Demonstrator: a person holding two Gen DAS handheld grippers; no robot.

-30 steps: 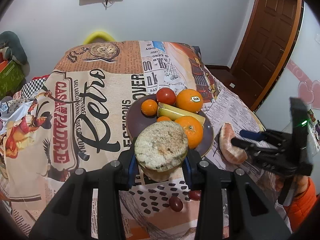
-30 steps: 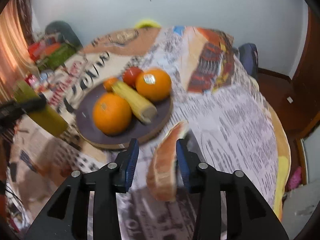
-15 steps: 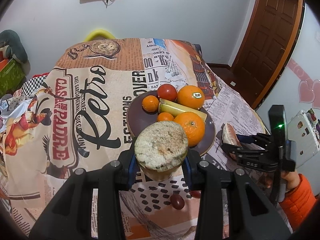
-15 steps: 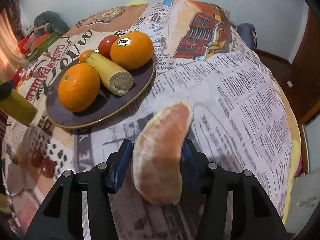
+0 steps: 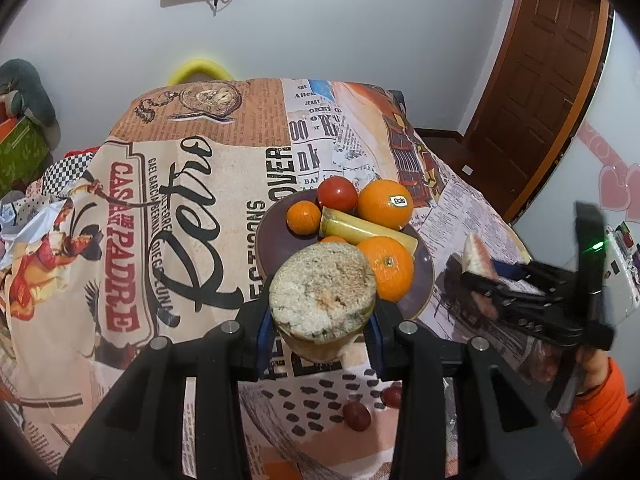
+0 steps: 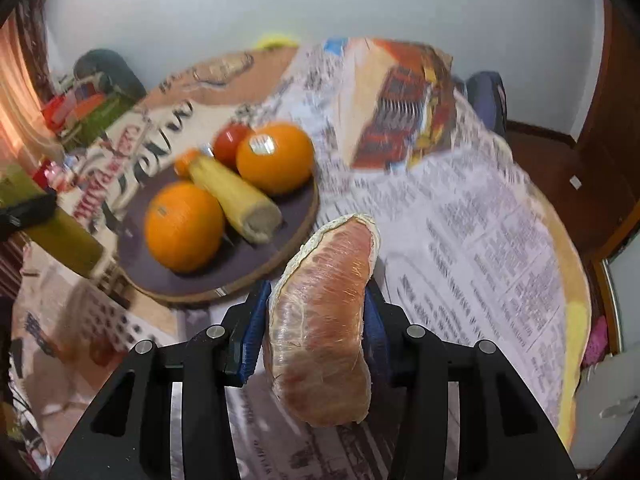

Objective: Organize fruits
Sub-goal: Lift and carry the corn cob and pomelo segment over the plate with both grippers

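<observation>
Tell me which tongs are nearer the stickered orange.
Probably right, though it's close. The right tongs, shut on a pomelo wedge, hover beside the plate nearest the stickered orange. The left tongs, gripping a banana piece, sit at the plate's opposite edge.

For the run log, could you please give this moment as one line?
left gripper: shut on corn cob piece | right gripper: shut on pomelo segment | plate: oranges, tomato, corn

Pomelo segment [image 6: 324, 320]: lifted off tablecloth [image 6: 480, 240], right gripper [image 6: 316, 320] jaws having just closed onto it.
</observation>
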